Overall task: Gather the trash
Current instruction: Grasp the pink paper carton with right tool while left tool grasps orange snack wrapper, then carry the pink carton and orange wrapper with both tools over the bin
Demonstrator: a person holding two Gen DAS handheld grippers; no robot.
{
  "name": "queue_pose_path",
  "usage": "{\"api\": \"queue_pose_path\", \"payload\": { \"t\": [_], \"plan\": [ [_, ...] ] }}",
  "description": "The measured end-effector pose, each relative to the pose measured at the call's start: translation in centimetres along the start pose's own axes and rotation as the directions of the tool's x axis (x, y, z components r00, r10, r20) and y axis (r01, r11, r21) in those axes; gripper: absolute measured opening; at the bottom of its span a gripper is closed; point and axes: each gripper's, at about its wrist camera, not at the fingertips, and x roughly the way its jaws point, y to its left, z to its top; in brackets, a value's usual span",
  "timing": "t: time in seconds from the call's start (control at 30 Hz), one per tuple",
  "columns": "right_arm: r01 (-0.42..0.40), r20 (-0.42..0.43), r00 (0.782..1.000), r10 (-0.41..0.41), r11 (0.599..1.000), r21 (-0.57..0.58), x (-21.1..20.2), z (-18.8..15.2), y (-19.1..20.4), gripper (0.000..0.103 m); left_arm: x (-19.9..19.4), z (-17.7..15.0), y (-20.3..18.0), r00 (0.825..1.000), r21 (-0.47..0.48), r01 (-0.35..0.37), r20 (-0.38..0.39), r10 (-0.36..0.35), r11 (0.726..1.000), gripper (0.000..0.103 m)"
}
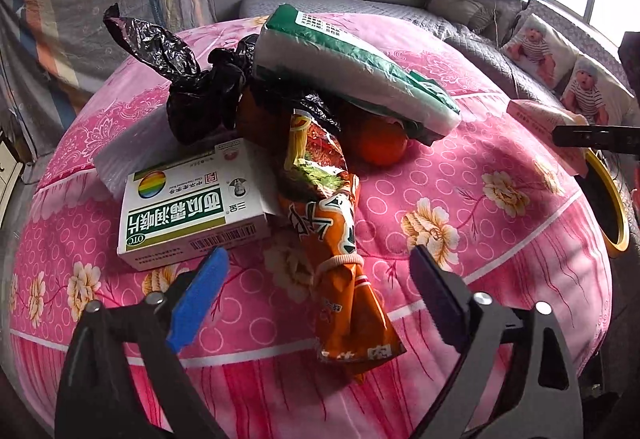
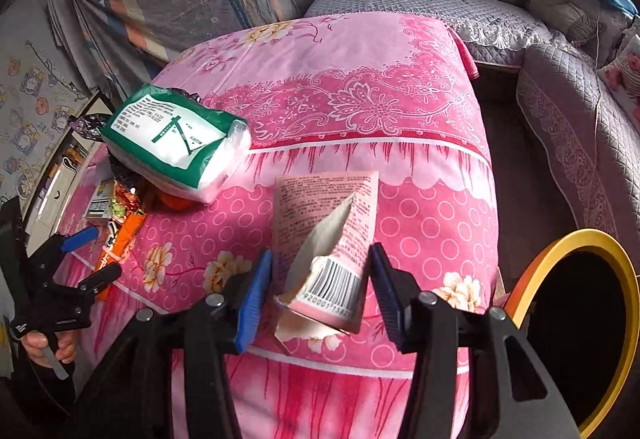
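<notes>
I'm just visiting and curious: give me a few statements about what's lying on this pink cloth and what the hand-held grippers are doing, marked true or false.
1. The torn pink carton lies between the right hand-held gripper's blue pads. True.
2. The left hand-held gripper is clamped on the white medicine box. False: its pads stand open around the orange snack bag.
3. The green-and-white pack rests on top of the pile. True.
4. The yellow-rimmed bin stands in the middle of the pink cloth. False: it stands beside the cloth's edge.
</notes>
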Motion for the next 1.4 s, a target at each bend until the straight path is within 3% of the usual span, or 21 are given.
{"api": "queue_pose_path", "payload": {
  "t": [0.03,0.07,0.2,0.37,0.5,0.67,0.83,1.13,1.4],
  "plan": [
    [-0.027,0.008,1.000,0.027,1.000,0.010,-0.8,-0.3,0.0,0.047,0.4,0.1,0.1,1.000,-0.004,0.004,-0.021,-0.004,1.000,0.059],
    [-0.049,0.015,0.999,0.049,0.999,0.018,-1.5,-0.6,0.0,0.047,0.8,0.1,0.3,0.999,-0.018,0.005,-0.039,-0.006,1.000,0.055],
    [-0.131,0.060,0.990,0.129,0.991,0.036,-4.5,-1.9,0.3,0.047,1.0,0.0,0.8,0.998,-0.046,0.011,-0.060,-0.014,0.999,0.018],
    [-0.225,0.099,0.970,0.220,0.973,0.045,-7.0,-3.0,1.1,0.047,-2.0,-0.5,1.4,0.998,-0.083,0.062,-0.015,-0.064,0.995,0.017],
    [-0.302,0.104,0.949,0.298,0.953,0.025,-8.4,-4.0,2.6,0.047,-7.6,-1.3,0.6,0.989,-0.031,0.064,0.138,-0.059,0.997,0.017],
    [-0.383,0.113,0.919,0.378,0.923,0.024,-9.4,-5.1,4.0,0.047,-14.1,-2.1,-1.2,0.944,0.002,-0.025,0.328,0.023,1.000,0.017],
    [-0.418,0.160,0.899,0.408,0.908,0.032,-10.7,-5.5,3.9,0.047,-17.3,-1.1,-3.9,0.902,0.038,-0.050,0.431,0.029,0.998,0.017],
    [-0.379,0.290,0.894,0.342,0.922,0.079,-14.9,-6.0,0.4,0.047,-18.1,2.6,-10.5,0.874,0.166,0.031,0.473,-0.108,0.986,0.017],
    [-0.287,0.419,0.888,0.193,0.942,0.176,-18.7,-7.7,-4.7,0.047,-17.0,4.8,-15.9,0.867,0.252,0.092,0.456,-0.202,0.963,0.017]
  ]
}}
